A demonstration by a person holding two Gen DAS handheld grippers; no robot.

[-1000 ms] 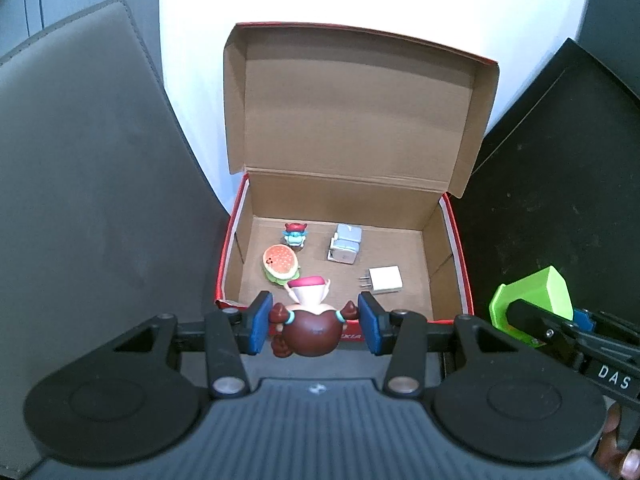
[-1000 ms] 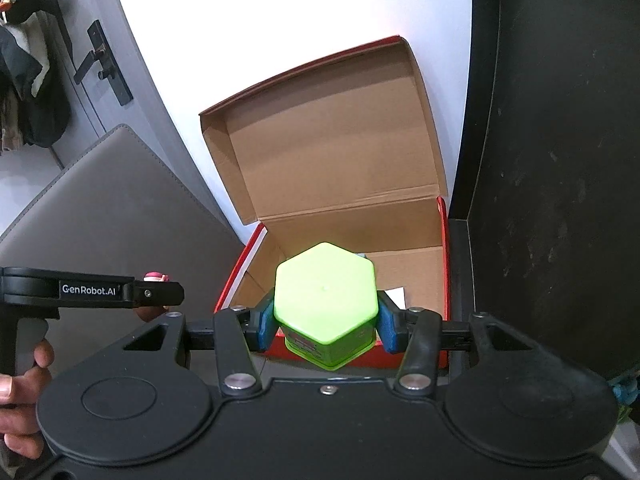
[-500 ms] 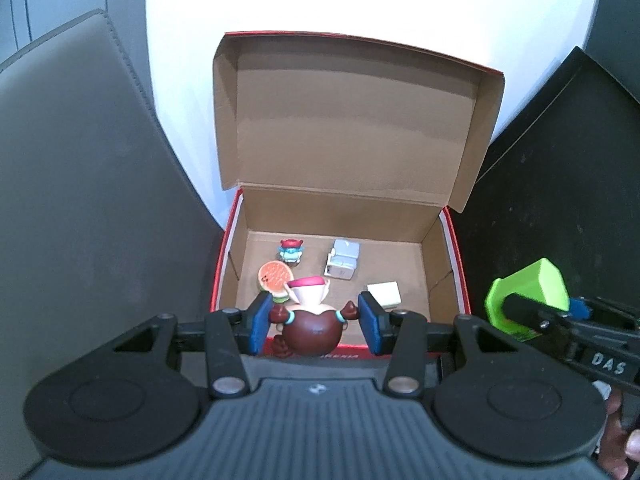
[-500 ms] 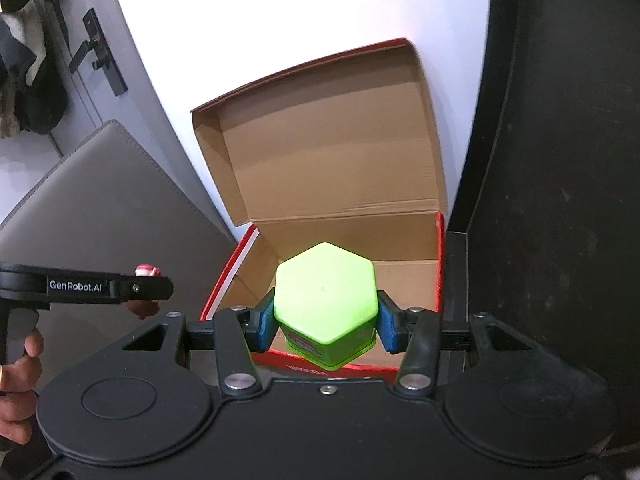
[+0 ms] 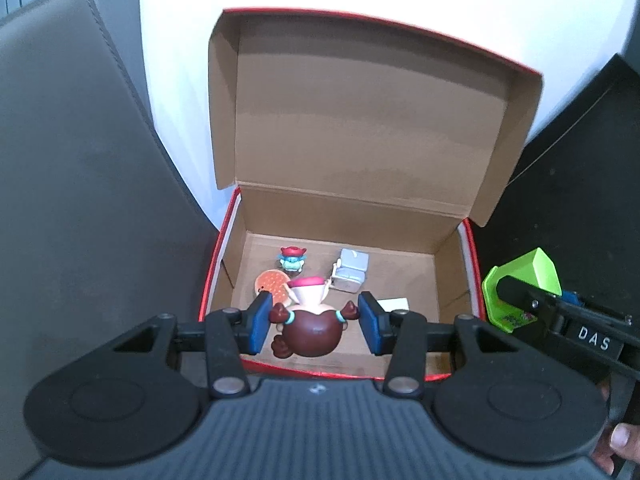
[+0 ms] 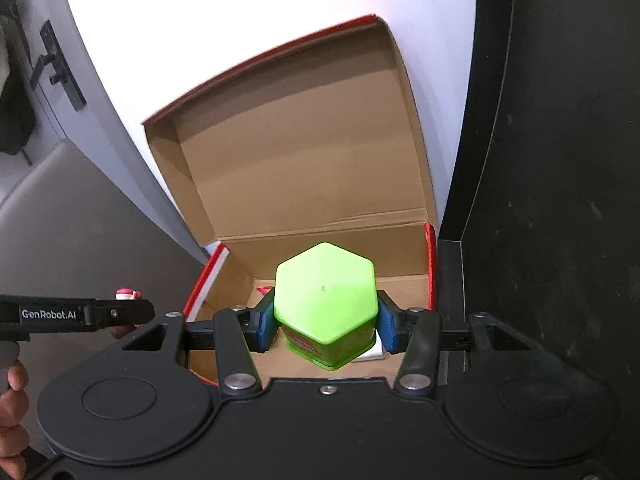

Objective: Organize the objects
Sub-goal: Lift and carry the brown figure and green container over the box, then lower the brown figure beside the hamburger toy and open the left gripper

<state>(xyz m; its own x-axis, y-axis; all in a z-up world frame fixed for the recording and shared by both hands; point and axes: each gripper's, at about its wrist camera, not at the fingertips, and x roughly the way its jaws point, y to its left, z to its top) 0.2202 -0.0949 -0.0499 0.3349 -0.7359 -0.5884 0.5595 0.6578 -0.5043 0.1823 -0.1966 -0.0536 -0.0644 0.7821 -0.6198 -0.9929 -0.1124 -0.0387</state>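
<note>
An open cardboard box (image 5: 452, 264) with red outer walls stands ahead, its lid upright; it also shows in the right wrist view (image 6: 430, 276). My left gripper (image 5: 314, 322) is shut on a brown figurine with a pink hat (image 5: 310, 330), held over the box's front edge. My right gripper (image 6: 326, 326) is shut on a lime-green hexagonal container (image 6: 326, 300), over the box's front right part; the container also shows in the left wrist view (image 5: 524, 280). Inside the box lie a small teal figure (image 5: 292, 260), a burger toy (image 5: 270, 284), a grey block (image 5: 351, 270) and a white charger (image 5: 394, 304).
A grey leather pad (image 5: 80, 200) lies left of the box. A black surface (image 5: 580, 184) lies to its right. A white wall rises behind the box. The person's hand (image 6: 10, 420) holds the left gripper's handle.
Both grippers moved forward toward and over the box with their objects still held. The box looks larger and nearer in both views.
</note>
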